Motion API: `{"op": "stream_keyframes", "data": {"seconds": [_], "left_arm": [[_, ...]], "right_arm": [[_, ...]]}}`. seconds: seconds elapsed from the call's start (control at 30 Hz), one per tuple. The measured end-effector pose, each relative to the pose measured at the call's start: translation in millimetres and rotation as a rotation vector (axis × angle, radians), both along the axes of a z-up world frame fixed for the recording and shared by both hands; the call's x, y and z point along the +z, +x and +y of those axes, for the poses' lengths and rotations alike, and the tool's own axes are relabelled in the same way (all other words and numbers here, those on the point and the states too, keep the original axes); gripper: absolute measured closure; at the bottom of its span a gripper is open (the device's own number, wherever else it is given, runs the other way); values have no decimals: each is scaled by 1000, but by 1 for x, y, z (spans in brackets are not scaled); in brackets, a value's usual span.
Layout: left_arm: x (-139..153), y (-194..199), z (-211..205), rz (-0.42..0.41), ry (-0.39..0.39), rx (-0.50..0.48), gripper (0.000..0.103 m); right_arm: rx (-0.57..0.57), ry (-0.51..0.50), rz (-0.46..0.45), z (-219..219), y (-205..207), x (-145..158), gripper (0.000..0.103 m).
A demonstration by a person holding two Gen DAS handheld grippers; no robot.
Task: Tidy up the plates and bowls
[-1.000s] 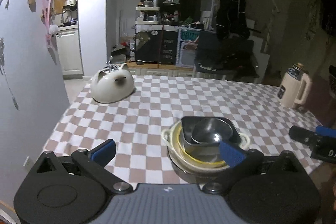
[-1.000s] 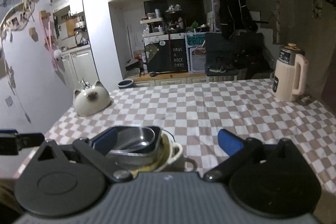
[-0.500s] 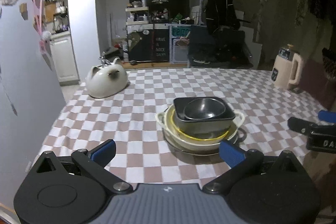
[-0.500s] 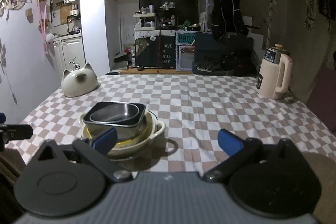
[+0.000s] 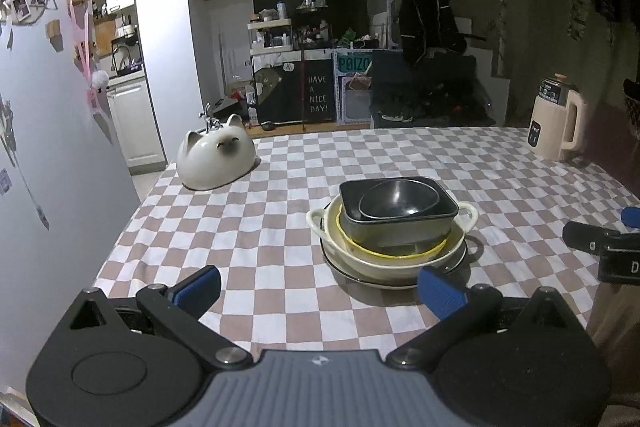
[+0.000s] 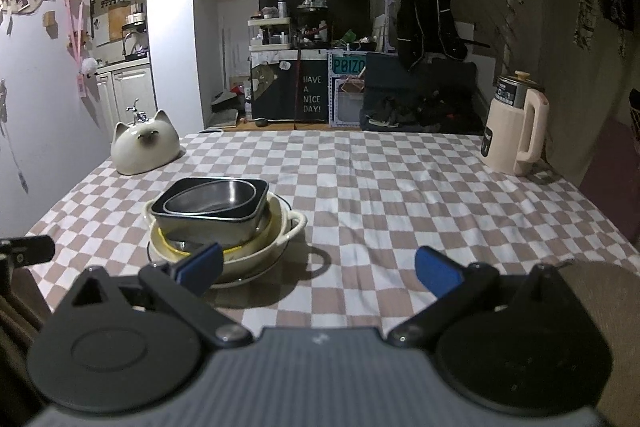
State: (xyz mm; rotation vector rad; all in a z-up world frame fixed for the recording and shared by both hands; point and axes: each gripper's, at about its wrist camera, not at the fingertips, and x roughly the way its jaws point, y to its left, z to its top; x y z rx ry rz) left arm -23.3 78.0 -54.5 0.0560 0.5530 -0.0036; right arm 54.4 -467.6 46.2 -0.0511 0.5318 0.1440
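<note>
You've pulled both the left gripper (image 5: 320, 289) and right gripper (image 6: 318, 269) back from the stacked bowls (image 5: 394, 227), each spread wide and empty

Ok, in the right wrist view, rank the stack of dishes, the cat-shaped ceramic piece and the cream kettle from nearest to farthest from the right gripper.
1. Stack of dishes: just ahead of the right gripper, by its left finger.
2. Cream kettle: far right of the table.
3. Cat-shaped ceramic piece: far left. It and the kettle are close to call.

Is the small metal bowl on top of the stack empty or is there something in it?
Empty. The small metal bowl shows a bare, shiny inside in both wrist views, nested in the square dark dish.
</note>
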Motion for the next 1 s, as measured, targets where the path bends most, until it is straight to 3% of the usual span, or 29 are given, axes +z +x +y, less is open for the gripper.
{"op": "stream_keyframes", "data": {"seconds": [1.0], "left_arm": [[-2, 0, 1, 3, 0, 17, 0]], "right_arm": [[24, -3, -3, 2, -2, -3, 0]]}}
